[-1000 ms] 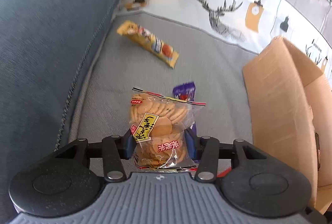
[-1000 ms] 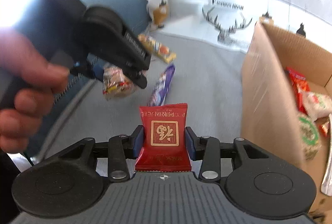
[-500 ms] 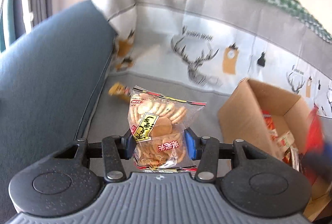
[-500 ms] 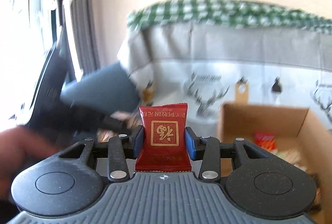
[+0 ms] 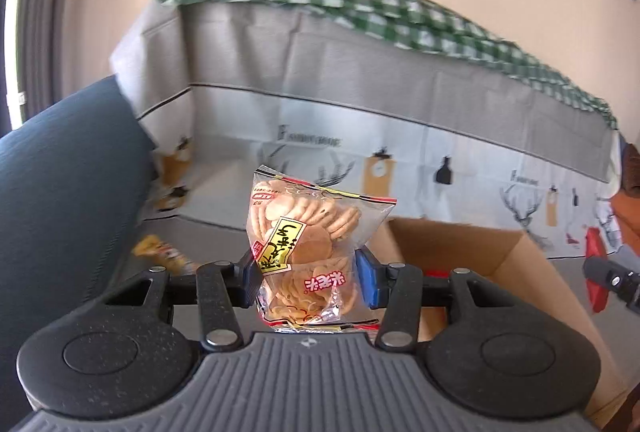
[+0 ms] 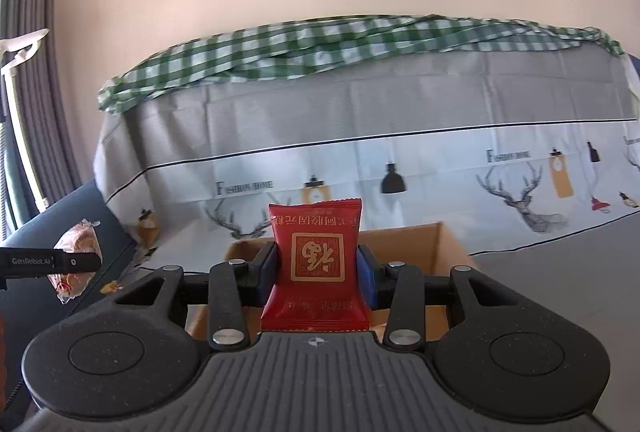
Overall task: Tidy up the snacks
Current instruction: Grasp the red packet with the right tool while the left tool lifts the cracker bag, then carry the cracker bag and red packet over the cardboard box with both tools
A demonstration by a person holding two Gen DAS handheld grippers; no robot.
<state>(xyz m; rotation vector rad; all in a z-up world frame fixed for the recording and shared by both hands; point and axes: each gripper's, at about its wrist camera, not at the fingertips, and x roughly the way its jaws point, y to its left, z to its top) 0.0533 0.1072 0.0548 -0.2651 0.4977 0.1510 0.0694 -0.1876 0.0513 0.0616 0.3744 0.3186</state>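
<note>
My left gripper [image 5: 306,274] is shut on a clear bag of round crackers [image 5: 308,232], held upright in the air to the left of an open cardboard box [image 5: 480,244]. My right gripper [image 6: 316,274] is shut on a red snack packet [image 6: 316,260], held above the same box [image 6: 452,244]. In the right wrist view the left gripper [image 6: 60,262] and its cracker bag [image 6: 78,244] show at the far left. In the left wrist view the right gripper's red packet [image 5: 596,276] shows at the far right. The box's contents are mostly hidden.
A yellow snack bar [image 5: 160,252] lies on the grey sofa seat left of the box. A dark blue cushion [image 5: 60,191] stands at the left. A deer-print cover [image 6: 400,167] and a green checked cloth [image 6: 320,43] drape the sofa back.
Both grippers have lifted off the sofa seat with their snacks and tilted up. The right one has moved over the box; the seat and purple bar have dropped out of view.
</note>
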